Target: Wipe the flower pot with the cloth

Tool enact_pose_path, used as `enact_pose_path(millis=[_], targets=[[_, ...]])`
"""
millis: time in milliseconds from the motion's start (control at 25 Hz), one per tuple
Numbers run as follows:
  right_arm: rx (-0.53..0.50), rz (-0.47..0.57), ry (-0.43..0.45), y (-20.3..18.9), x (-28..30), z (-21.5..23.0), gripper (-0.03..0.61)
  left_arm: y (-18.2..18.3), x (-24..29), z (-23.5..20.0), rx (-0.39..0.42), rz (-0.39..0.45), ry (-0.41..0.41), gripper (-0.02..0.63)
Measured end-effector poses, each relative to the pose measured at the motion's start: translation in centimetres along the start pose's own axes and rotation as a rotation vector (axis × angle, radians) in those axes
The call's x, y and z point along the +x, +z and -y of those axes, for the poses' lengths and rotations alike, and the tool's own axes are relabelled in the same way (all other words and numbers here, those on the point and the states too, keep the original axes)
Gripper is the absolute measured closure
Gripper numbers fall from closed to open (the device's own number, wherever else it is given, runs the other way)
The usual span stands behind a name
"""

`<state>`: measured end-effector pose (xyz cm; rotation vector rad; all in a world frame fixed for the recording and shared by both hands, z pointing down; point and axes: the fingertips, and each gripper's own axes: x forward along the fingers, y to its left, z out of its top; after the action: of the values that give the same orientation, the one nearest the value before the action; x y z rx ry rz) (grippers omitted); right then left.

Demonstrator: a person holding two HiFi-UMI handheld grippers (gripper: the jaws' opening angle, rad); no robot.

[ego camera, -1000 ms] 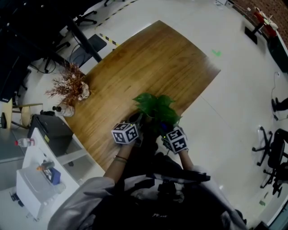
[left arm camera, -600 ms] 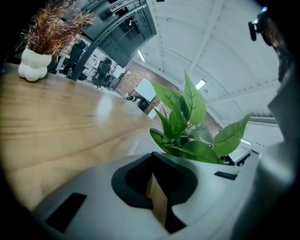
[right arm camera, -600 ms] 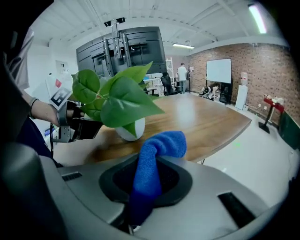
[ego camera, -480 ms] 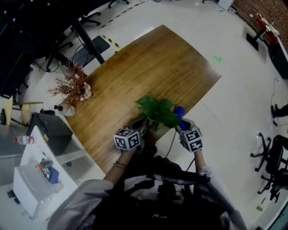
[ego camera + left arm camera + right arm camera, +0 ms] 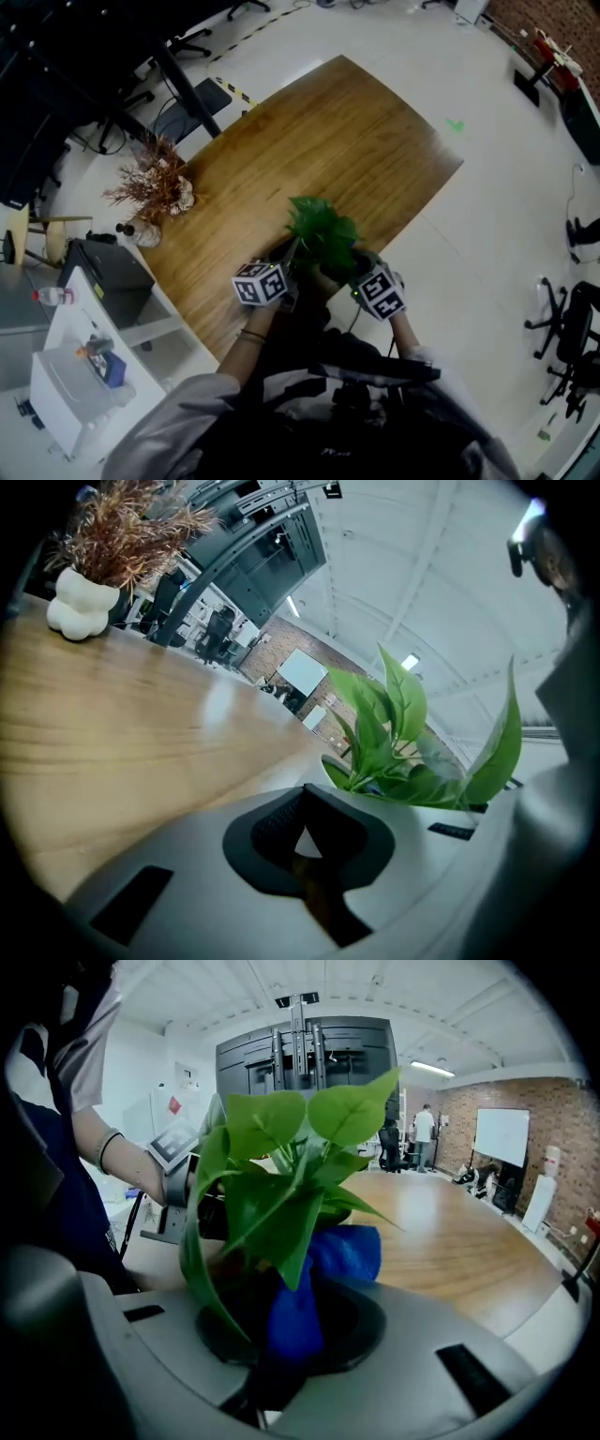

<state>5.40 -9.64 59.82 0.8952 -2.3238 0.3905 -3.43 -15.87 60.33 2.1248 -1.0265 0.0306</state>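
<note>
centrally, the right gripper (image 5: 286, 1327) clamps the blue cloth (image 5: 328, 1258) against the flower pot (image 5: 322, 274) under its leaves (image 5: 272, 1162). left gripper (image 5: 302, 841), jaws nearly together with nothing seen between them, sits just beside the pot at the table (image 5: 328, 141) edge.

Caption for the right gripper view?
Right gripper clamps a blue cloth just below the green plant, above the wooden table.
</note>
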Motion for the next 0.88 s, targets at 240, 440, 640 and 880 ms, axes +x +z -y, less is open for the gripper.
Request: enact_pose_path(millis=[240,440,640,880], targets=[[0.032,-0.042,0.041,-0.9,1.8,-2.8,0.514,0.8,-0.2,-1.4,-0.009,0.025,0.026,0.607],[0.111,-0.020,0.032,-1.0,1.5,-2.4,0.514,0.1,-1.4,-1.3,0.053,-0.034,0.047,0.607],[0.147,0.002,-0.069,-2.0,-1.5,1.7,0.514,-1.9,-2.4,0.7,0.160,-0.136,0.020,0.606],[0.049,0.046,-0.042,0.5,-1.8,5.1,0.514,-4.3,-1.4,2.7,0.226,-0.217,-0.035,0.606]])
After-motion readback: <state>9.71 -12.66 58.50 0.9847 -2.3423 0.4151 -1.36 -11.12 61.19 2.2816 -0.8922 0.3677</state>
